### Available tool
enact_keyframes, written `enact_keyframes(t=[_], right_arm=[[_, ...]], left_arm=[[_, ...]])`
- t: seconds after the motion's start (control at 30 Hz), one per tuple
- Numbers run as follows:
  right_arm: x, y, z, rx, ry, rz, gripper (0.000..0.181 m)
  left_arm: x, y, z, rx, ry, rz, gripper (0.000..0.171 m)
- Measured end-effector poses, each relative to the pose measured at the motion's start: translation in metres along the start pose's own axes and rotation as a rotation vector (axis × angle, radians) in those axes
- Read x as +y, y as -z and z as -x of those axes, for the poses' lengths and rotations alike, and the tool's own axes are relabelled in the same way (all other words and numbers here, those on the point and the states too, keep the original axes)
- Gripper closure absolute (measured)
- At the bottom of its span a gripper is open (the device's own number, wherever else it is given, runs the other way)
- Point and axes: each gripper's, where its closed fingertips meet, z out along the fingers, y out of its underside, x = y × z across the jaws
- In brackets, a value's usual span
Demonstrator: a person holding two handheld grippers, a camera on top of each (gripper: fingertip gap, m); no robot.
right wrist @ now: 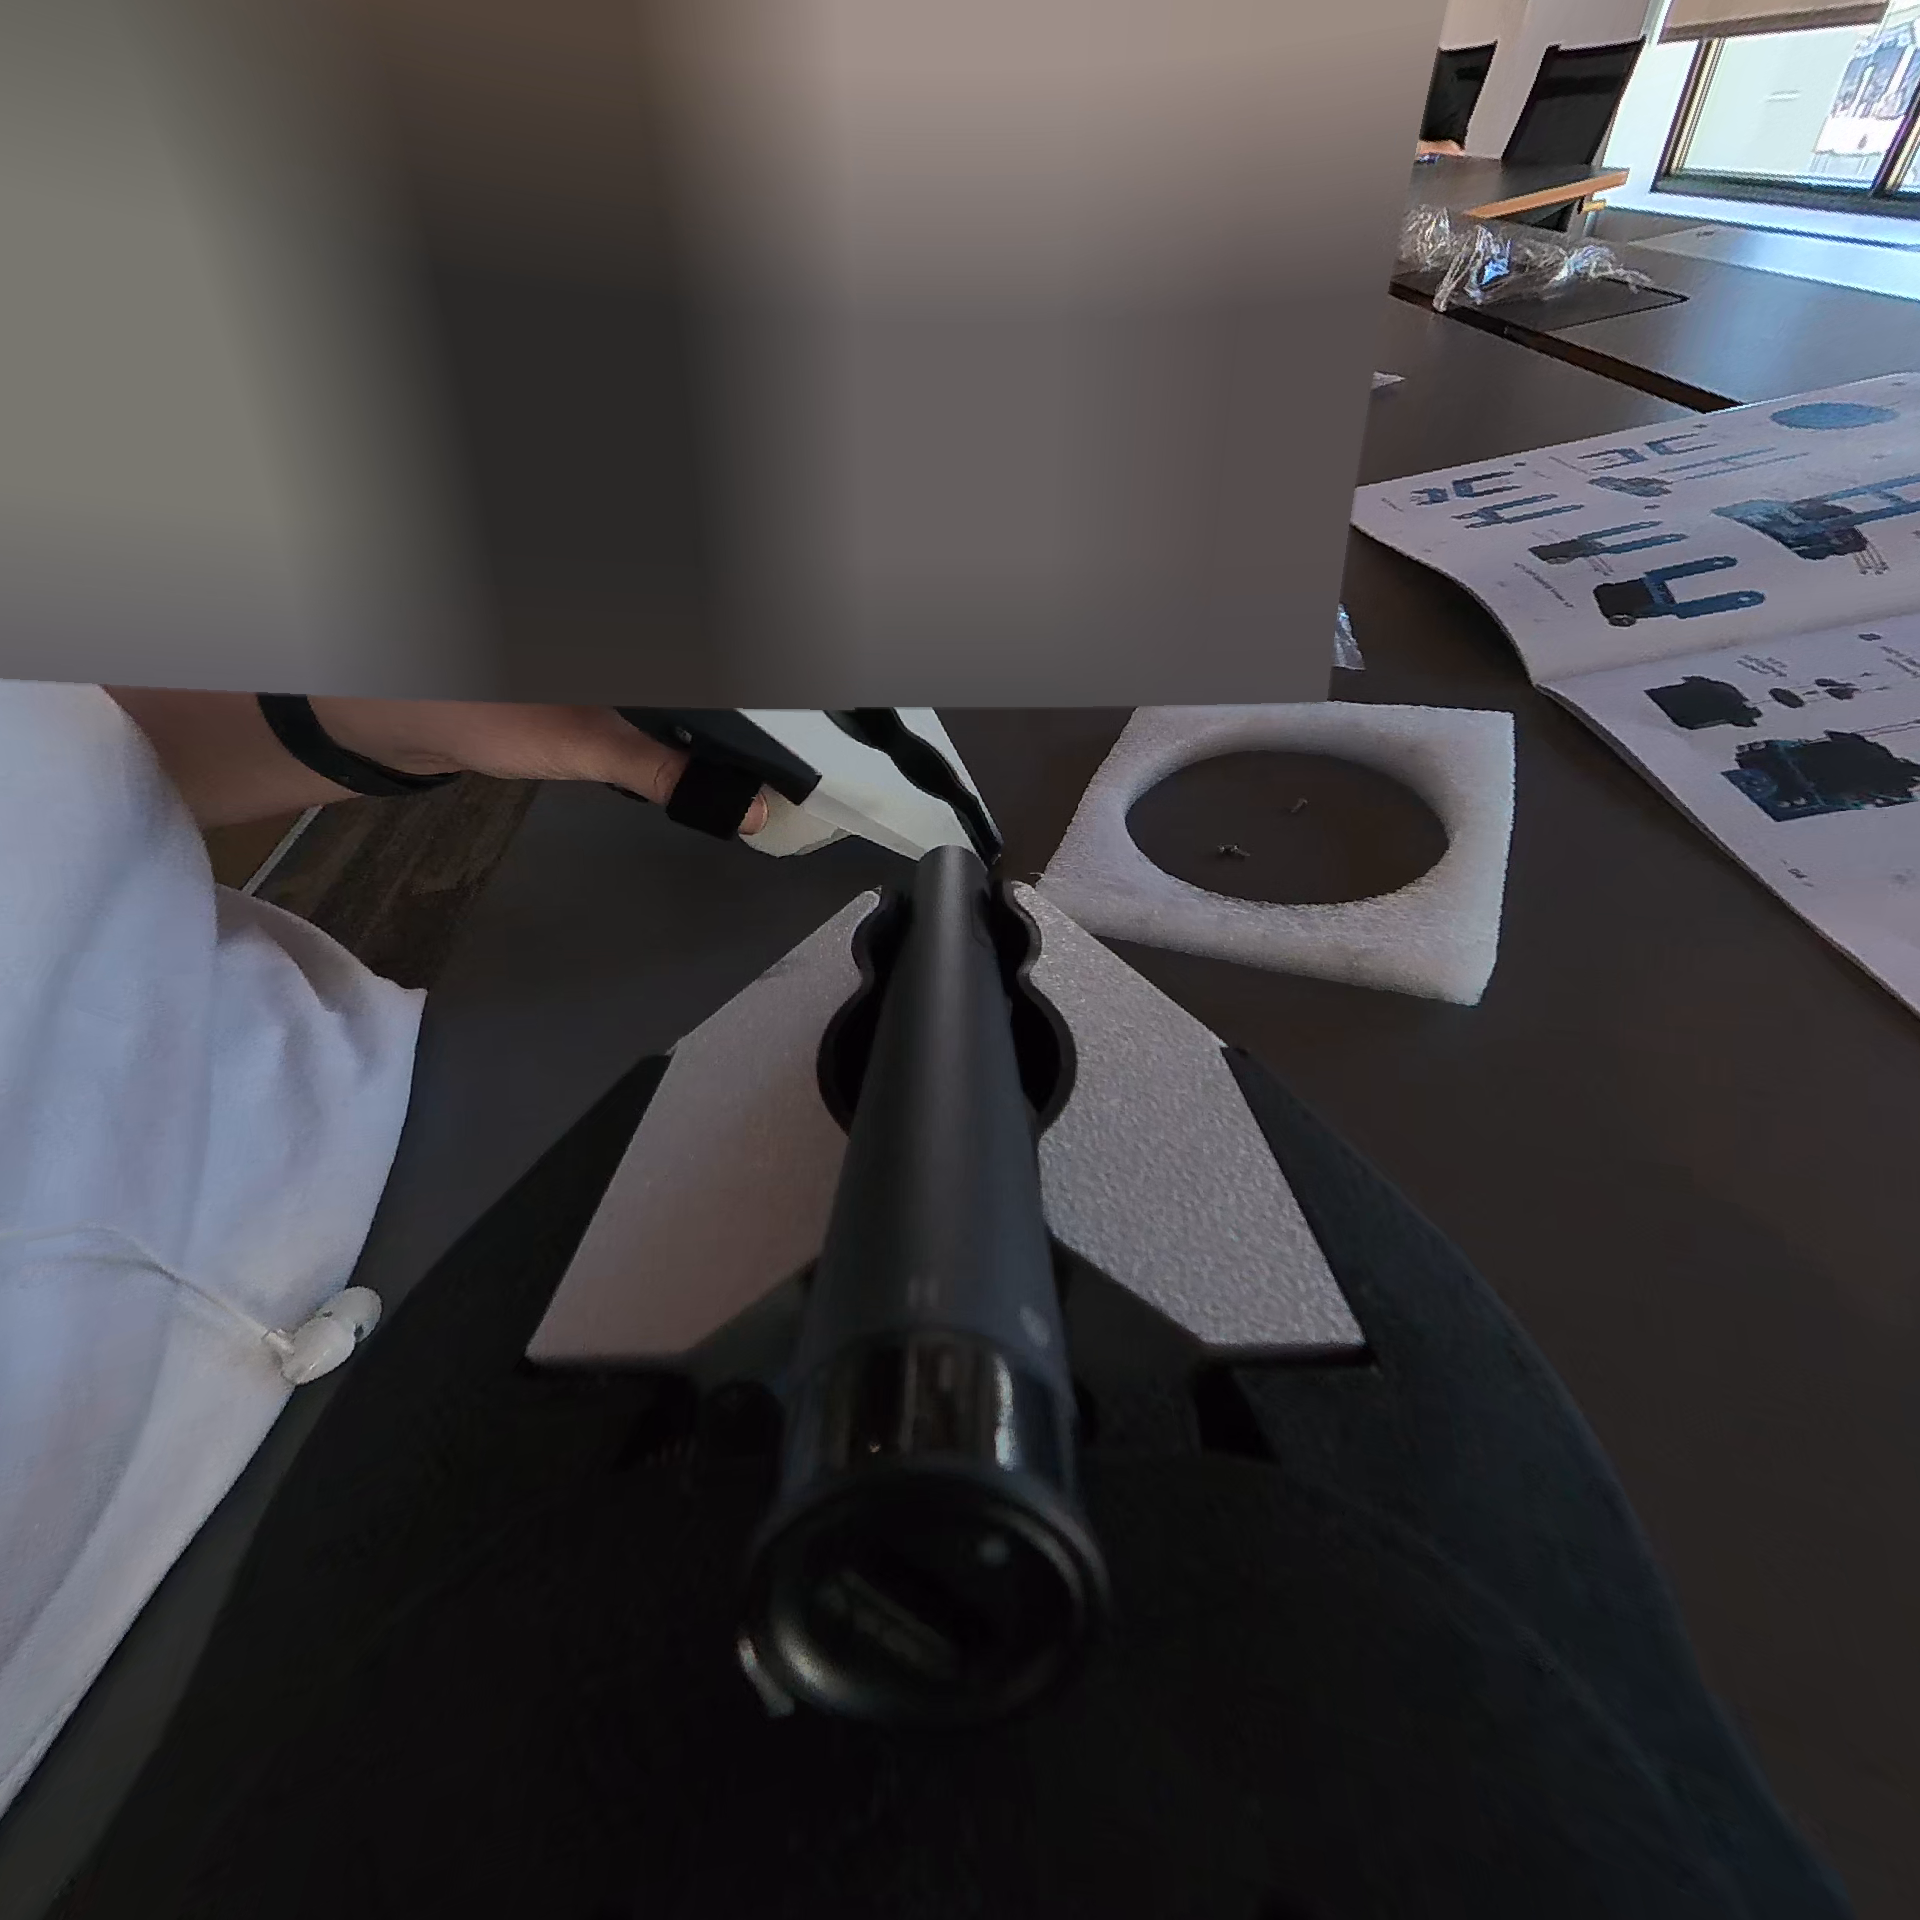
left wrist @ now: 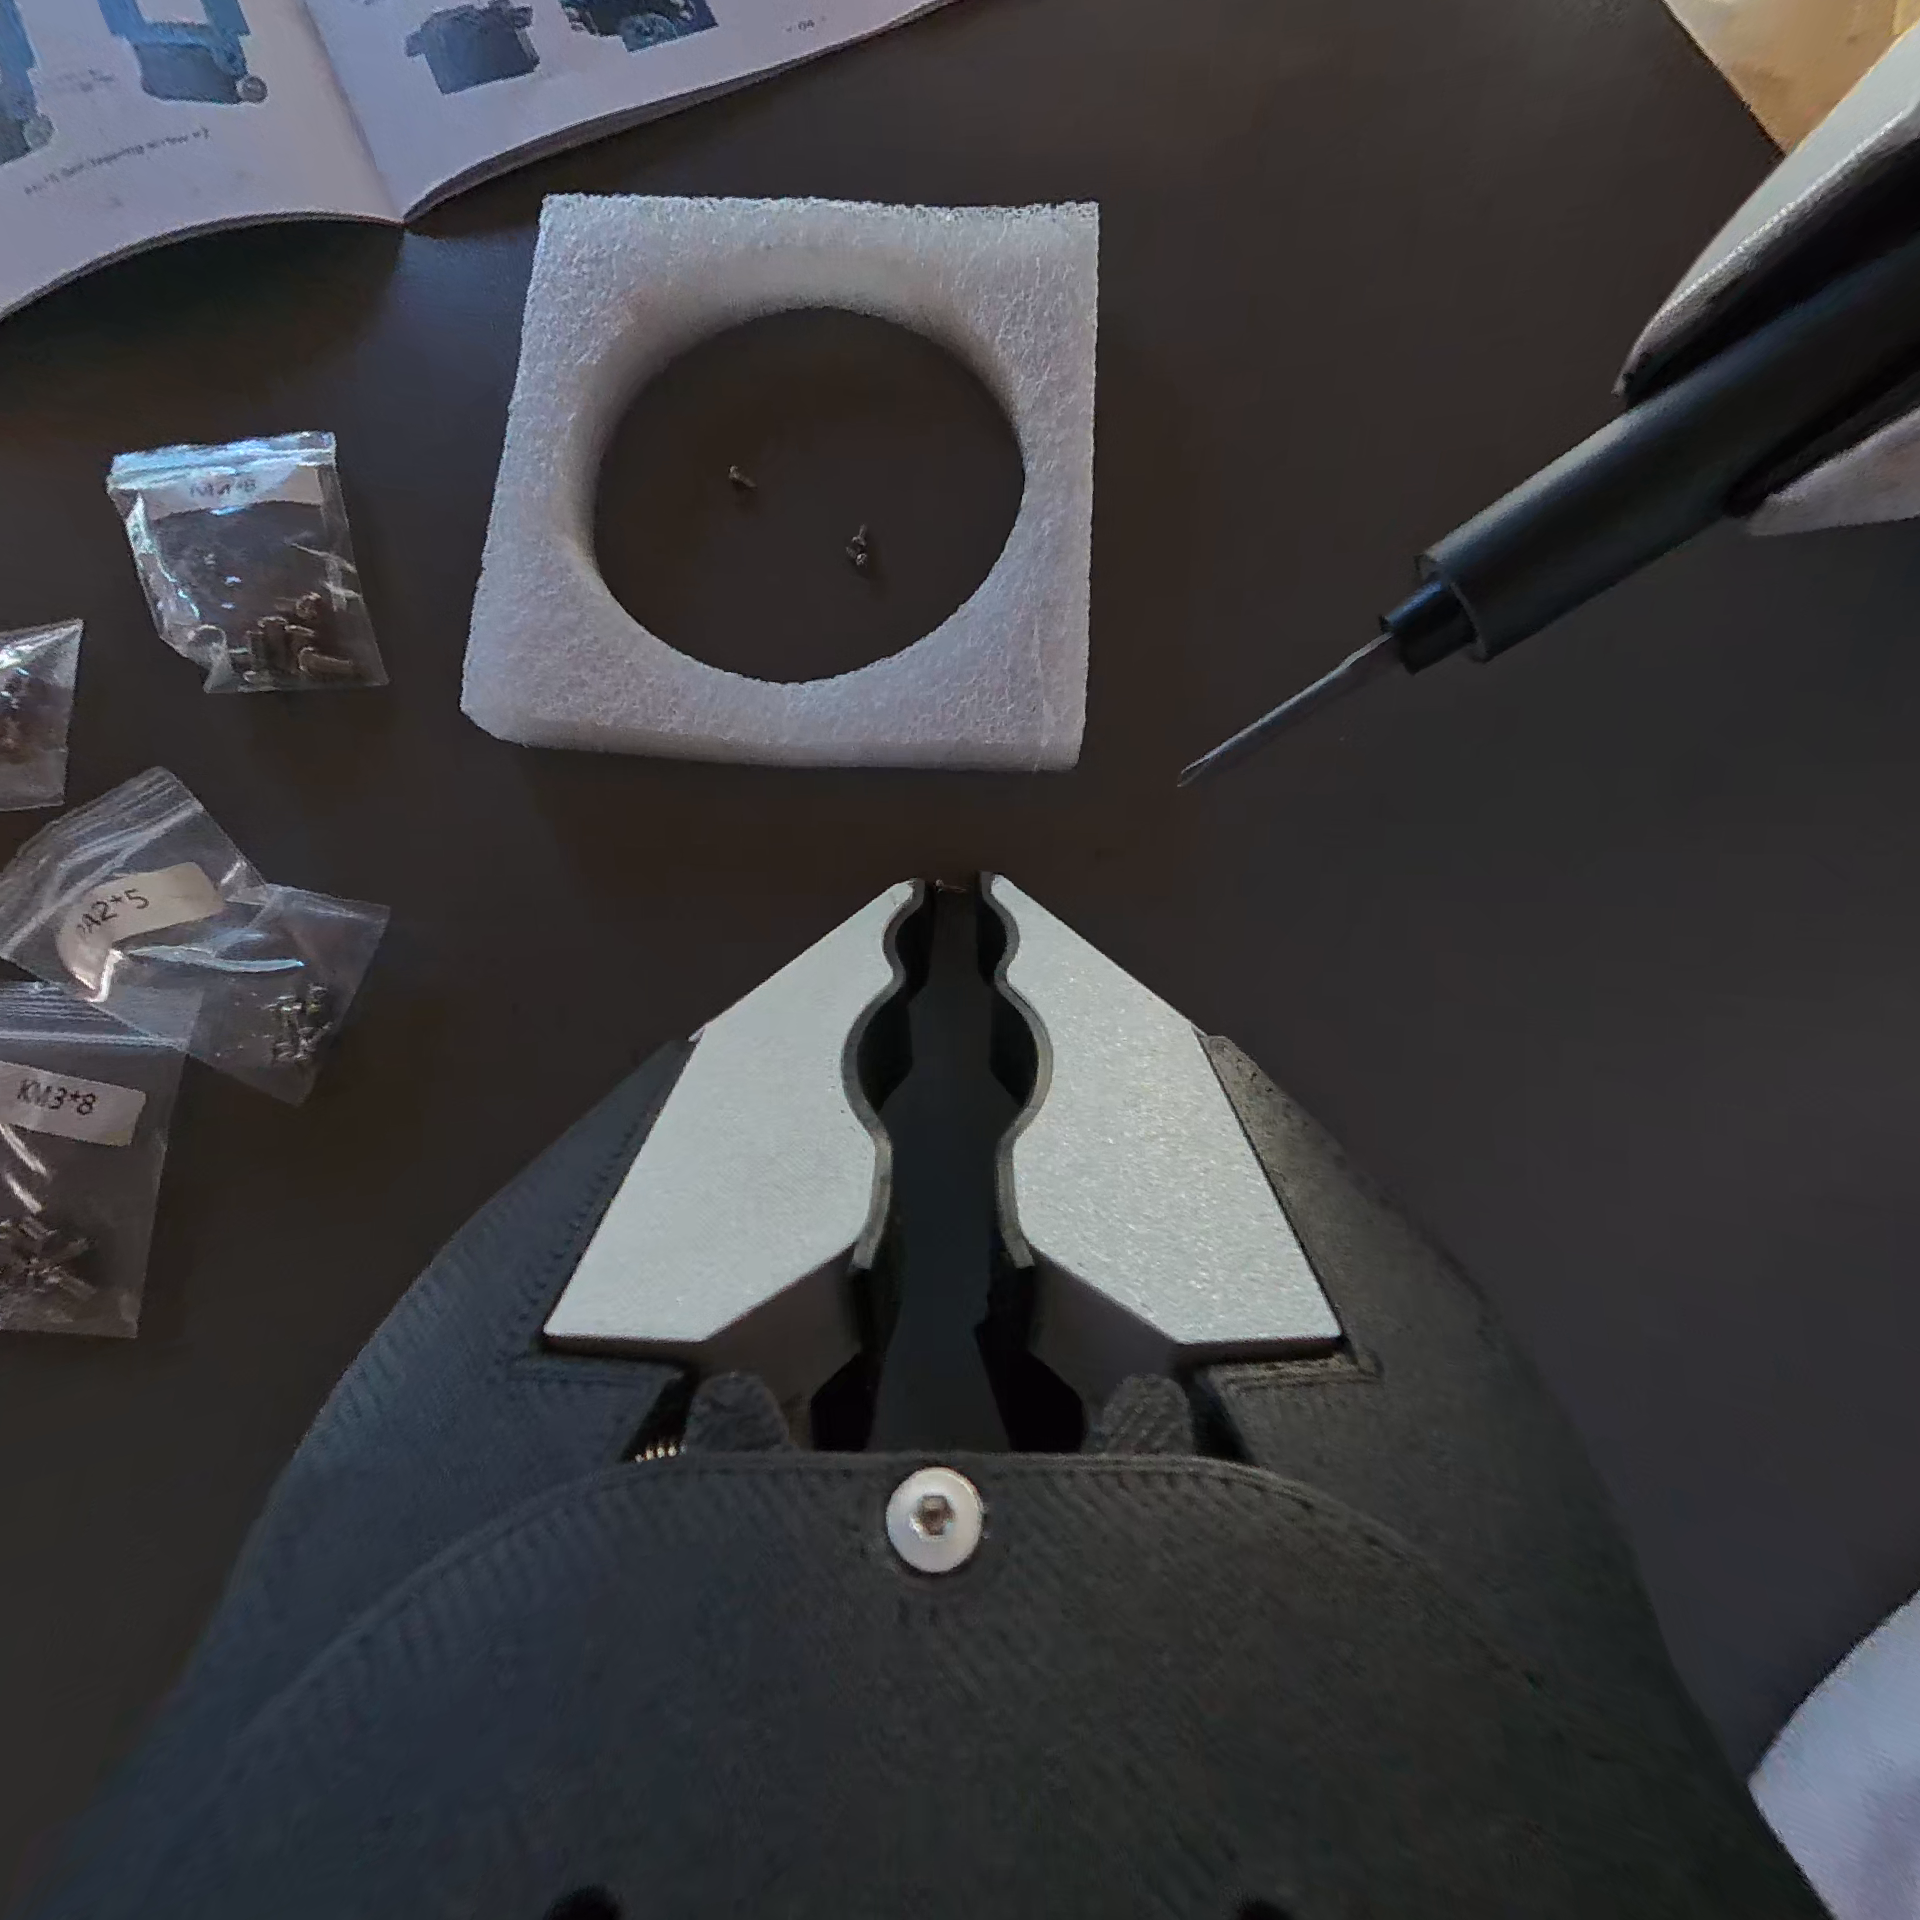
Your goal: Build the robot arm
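Note:
My left gripper point(left wrist: 949, 886) hovers low over the dark table, its jaws pinched on a tiny screw point(left wrist: 942, 882) at the very tips. Just beyond it lies a white foam square point(left wrist: 790, 260) with a round hole; two small screws point(left wrist: 740, 476) point(left wrist: 858, 544) lie inside the hole. My right gripper point(right wrist: 945, 894) is shut on a black screwdriver point(right wrist: 935, 1195), gripping its handle. In the left wrist view the screwdriver point(left wrist: 1590, 488) comes in from the upper right, its tip a little right of the foam and above the table. The left gripper point(right wrist: 987, 844) also shows just past the screwdriver's end.
Several small plastic bags of screws point(left wrist: 249, 566) point(left wrist: 187, 935) lie to the left. An open instruction booklet point(left wrist: 312, 104) lies behind them and the foam; it also shows in the right wrist view point(right wrist: 1714, 582). A person's hand point(right wrist: 582, 748) and white sleeve point(right wrist: 125, 1039) are at left. Tip to tip, the grippers are about 11 cm apart. Both grippers' tips are roughly 15 cm from the white foam square point(left wrist: 790, 260).

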Motion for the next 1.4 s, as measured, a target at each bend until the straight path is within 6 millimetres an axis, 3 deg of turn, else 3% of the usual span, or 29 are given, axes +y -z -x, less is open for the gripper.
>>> enact_keyframes(t=[0.3, 0.47, 0.87, 1.4], right_arm=[[-0.001, 0.001, -0.001, -0.011, 0.003, -0.002, 0.164], [-0.003, 0.001, 0.0, -0.018, 0.002, -0.006, 0.164], [0.0, -0.004, 0.003, -0.024, 0.001, 0.008, 0.164], [0.001, -0.001, -0.005, -0.003, -0.013, 0.007, 0.164]], left_arm=[[0.002, 0.001, 0.007, -0.015, -0.087, 0.025, 0.166], [0.009, 0.007, 0.018, 0.019, -0.041, 0.052, 0.161], [0.008, 0.008, 0.019, 0.094, -0.085, 0.05, 0.16], [0.001, 0.003, 0.018, 0.1, -0.122, 0.035, 0.171]])
